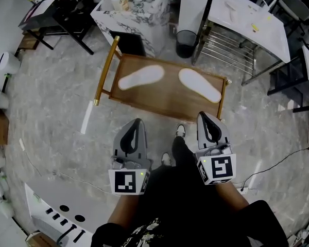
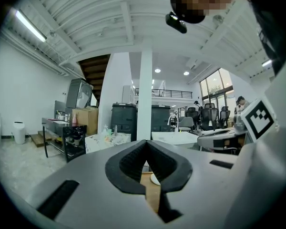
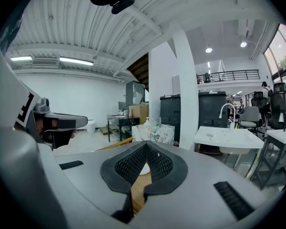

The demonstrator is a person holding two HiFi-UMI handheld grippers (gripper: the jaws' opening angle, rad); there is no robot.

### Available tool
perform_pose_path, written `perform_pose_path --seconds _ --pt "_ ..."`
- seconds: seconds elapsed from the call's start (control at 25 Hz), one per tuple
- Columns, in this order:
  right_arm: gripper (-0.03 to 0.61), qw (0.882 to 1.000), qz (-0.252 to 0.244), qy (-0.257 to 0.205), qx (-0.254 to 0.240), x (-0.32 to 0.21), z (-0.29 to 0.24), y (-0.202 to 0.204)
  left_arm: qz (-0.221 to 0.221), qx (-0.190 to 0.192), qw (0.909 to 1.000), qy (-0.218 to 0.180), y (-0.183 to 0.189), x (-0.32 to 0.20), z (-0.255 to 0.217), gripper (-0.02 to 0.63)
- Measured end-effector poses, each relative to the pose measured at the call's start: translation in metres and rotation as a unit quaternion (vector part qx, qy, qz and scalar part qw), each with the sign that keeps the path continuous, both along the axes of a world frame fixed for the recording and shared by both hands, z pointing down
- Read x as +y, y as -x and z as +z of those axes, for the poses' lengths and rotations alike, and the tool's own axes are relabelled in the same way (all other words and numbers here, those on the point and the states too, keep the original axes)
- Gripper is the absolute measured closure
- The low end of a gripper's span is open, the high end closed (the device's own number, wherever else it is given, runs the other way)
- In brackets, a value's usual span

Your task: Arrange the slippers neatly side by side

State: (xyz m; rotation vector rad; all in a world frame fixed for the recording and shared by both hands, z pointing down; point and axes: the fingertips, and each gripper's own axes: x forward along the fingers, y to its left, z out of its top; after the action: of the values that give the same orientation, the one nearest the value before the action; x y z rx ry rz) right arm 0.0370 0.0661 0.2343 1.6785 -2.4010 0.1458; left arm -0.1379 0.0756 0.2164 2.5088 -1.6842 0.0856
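Two white slippers of matt finish are seen on a smooth brown wooden bench at frame centre. Its side rail is finished in glossy golden metal.

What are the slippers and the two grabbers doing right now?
left slipper, lying flat on the tray, slanted, apart from the other one.
right slipper, lying flat, slanted the other way, not yet side by side.
wooden tray, holding both slippers.
left gripper, shut, empty, short of the tray.
right gripper, shut, empty, at the tray's near edge.
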Motion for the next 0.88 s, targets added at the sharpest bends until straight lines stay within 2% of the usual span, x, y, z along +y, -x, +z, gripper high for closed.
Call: perform_pose_path --seconds 0.2,0.4,0.88 --pt "0.589 1.000 -0.009 -0.007 -0.001 -0.032 0.001 -0.004 0.008 0.005 0.9995 0.029 -0.011 -0.034 0.018 0.615" --pt "0.589 1.000 0.006 0.009 -0.012 -0.060 0.017 -0.030 0.018 -0.013 0.9990 0.040 -0.027 -0.060 0.024 0.615" --pt "0.589 0.999 -0.017 0.003 -0.030 -0.122 0.017 -0.054 0.030 -0.046 0.9982 0.023 -0.066 -0.119 0.010 0.615"
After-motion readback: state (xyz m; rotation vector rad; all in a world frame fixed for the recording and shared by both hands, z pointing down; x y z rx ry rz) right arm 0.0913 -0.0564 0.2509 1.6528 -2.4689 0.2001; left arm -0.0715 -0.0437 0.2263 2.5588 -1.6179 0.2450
